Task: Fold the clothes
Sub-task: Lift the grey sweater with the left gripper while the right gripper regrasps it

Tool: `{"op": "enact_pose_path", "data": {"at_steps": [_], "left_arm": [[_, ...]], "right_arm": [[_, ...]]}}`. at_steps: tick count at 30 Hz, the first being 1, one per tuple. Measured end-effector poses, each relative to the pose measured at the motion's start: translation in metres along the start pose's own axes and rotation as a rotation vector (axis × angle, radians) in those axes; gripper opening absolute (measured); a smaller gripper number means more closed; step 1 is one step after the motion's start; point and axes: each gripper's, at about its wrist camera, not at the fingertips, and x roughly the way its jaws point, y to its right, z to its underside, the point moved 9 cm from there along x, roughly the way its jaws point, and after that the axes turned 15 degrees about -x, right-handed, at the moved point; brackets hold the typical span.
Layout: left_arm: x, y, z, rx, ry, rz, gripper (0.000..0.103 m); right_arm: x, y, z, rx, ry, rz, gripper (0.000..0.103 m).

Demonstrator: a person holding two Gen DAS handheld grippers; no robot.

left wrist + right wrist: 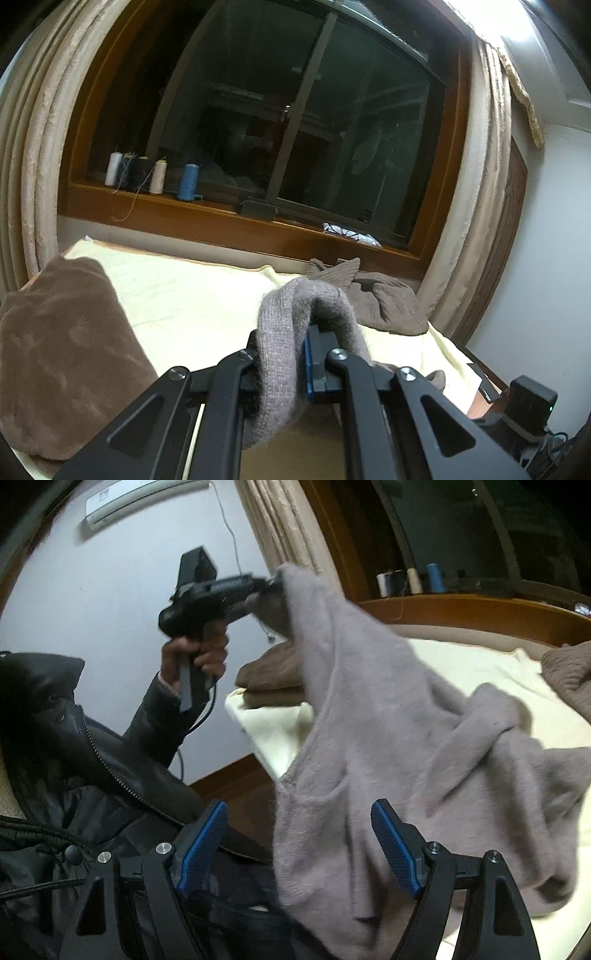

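My left gripper (pixel 295 350) is shut on a fold of a grey-mauve knit sweater (pixel 280 343), which drapes over its fingers. In the right wrist view the left gripper (pixel 273 587) holds the sweater (pixel 388 738) up in the air by one end, and the rest hangs down onto the cream bed sheet (pixel 461 664). My right gripper (pixel 299 834) is open, its blue pads (pixel 201 845) on either side of the sweater's hanging lower edge, not closed on it.
A brown folded blanket (pixel 62 350) lies at the left of the bed (pixel 192 295). A crumpled taupe garment (pixel 373 295) lies at the far right, below the window sill (pixel 221 221) with thread spools (pixel 188 182). A curtain (pixel 480 221) hangs at right. The person's dark jacket (pixel 74 775) is close.
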Motion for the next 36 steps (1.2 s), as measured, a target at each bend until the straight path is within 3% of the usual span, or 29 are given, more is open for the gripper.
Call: {"op": "enact_pose_path", "data": {"at_steps": [8,10,12,15,18,20,23,25,28,31,36], "left_arm": [[-0.004,0.044,-0.016,0.068,0.013,0.050,0.010],[-0.006,0.052,-0.020,0.069,0.018,0.061,0.010],[-0.008,0.058,-0.025,0.063,0.019,0.075,0.010],[-0.011,0.063,-0.030,0.055,0.029,0.086,0.010],[-0.015,0.063,-0.033,0.047,0.037,0.088,0.010],[-0.017,0.060,-0.035,0.038,0.044,0.082,0.010],[-0.022,0.061,-0.035,0.006,0.043,0.113,0.010],[-0.024,0.069,-0.029,-0.005,0.031,0.158,0.010],[-0.027,0.092,-0.009,-0.002,-0.004,0.261,0.010],[-0.035,0.126,0.025,0.034,-0.046,0.399,0.010],[-0.031,0.169,0.075,0.092,-0.161,0.545,0.010]], "right_arm": [[0.033,-0.022,0.023,0.009,-0.051,-0.030,0.081],[0.039,-0.021,0.031,0.004,-0.081,-0.002,0.075],[0.046,-0.015,0.043,-0.002,-0.133,0.069,0.043],[0.049,0.006,0.061,-0.001,-0.219,0.244,0.020],[0.030,0.024,0.063,-0.012,-0.225,0.443,0.010],[0.001,0.039,0.051,-0.045,-0.198,0.630,0.008],[-0.083,0.069,0.006,-0.089,-0.075,1.008,0.008],[-0.159,0.071,-0.041,-0.146,0.083,1.285,0.008],[-0.249,0.050,-0.101,-0.215,0.331,1.552,0.008],[-0.288,0.020,-0.149,-0.303,0.494,1.684,0.008],[-0.311,-0.003,-0.207,-0.402,0.613,1.761,0.008]]}}
